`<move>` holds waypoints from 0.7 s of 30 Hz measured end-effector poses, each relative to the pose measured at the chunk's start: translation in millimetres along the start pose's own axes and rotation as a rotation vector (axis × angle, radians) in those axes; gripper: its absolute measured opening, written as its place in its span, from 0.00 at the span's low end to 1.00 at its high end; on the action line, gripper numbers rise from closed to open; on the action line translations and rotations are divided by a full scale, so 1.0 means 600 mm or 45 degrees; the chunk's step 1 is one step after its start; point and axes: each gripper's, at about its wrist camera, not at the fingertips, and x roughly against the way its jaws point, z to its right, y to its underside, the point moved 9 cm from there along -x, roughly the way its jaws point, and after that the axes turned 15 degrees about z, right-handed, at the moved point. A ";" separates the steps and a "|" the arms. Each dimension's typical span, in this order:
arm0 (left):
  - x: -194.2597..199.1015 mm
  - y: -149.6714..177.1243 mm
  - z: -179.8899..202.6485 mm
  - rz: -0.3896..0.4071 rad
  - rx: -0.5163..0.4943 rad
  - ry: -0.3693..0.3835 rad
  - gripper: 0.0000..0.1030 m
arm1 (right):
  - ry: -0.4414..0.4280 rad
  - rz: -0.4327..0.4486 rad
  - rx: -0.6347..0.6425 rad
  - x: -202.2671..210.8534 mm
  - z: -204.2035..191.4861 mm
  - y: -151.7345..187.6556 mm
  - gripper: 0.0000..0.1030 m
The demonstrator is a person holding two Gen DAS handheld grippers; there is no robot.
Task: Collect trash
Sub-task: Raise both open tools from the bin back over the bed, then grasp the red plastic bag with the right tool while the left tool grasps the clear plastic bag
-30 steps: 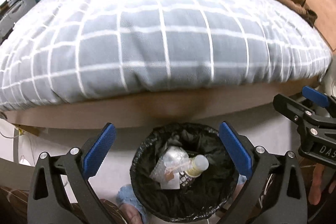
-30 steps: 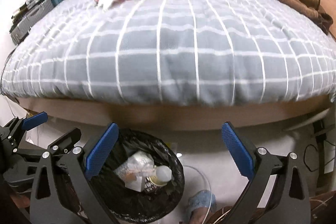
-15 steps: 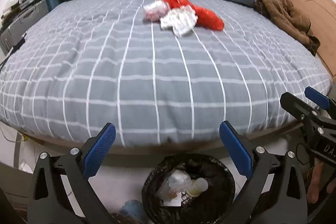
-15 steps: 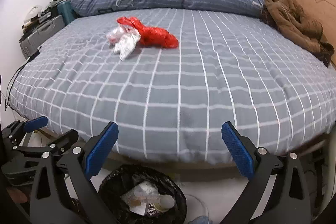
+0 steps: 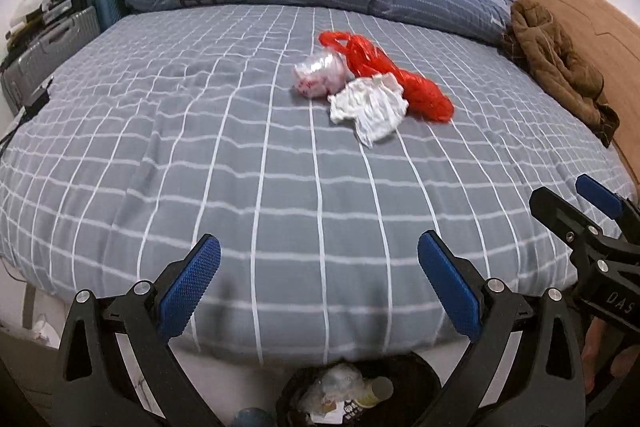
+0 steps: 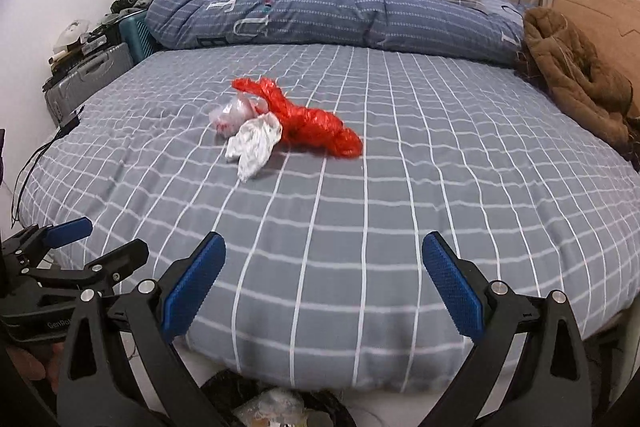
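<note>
- A black-lined trash bin point(image 5: 416, 375) sits on the floor below and between the fingers of the left gripper point(image 5: 318, 291). Its lower part is cut off by the frame edge.
- Inside it lie a bottle with a pale cap point(image 5: 374, 389), some crumpled clear plastic point(image 5: 338, 379) and a printed wrapper; the print is too small to read.
- In the right wrist view only a sliver of the bin shows, below the right gripper point(image 6: 324, 289), with pale rubbish in it that is hard to make out.
- Both grippers stand with their blue-padded fingers spread wide and nothing between them.
- The trash left to collect lies on the grey checked bed point(image 5: 240, 155), well ahead of both pairs of fingers: a crumpled white tissue point(image 5: 368, 107) nearest, a clear plastic bag with red specks point(image 5: 320, 77) just behind it to the left, and a red plastic bag point(image 5: 400, 79) touching both on the right.
- Each gripper shows at the edge of the other's view; the right one carries white letters "DAS", cut off, and the left one "GenRob", also cut off.
- A rolled blue duvet point(image 6: 320, 15) beyond the trash bears large pale letters, "T" and "U" being legible.
- A brown coat point(image 6: 576, 75) lies far right of the fingers, and grey cases point(image 6: 88, 75) far left.
</note>
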 end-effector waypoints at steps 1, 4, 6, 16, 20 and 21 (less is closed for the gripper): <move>-0.007 -0.005 -0.001 -0.003 0.003 0.000 0.94 | -0.001 0.000 0.002 -0.007 0.000 -0.004 0.92; -0.031 -0.024 -0.006 -0.002 0.017 0.001 0.94 | 0.004 0.005 0.010 -0.032 0.005 -0.021 0.92; -0.047 -0.037 -0.008 0.004 0.010 -0.005 0.94 | 0.008 0.009 0.011 -0.052 0.014 -0.033 0.92; -0.149 -0.110 -0.023 0.019 -0.008 -0.031 0.94 | 0.007 -0.019 0.010 -0.152 0.041 -0.059 0.92; -0.192 -0.134 -0.028 0.020 -0.020 -0.049 0.94 | -0.007 -0.026 0.021 -0.187 0.037 -0.066 0.91; -0.202 -0.139 -0.029 0.024 -0.021 -0.049 0.94 | -0.012 -0.029 0.027 -0.198 0.036 -0.069 0.89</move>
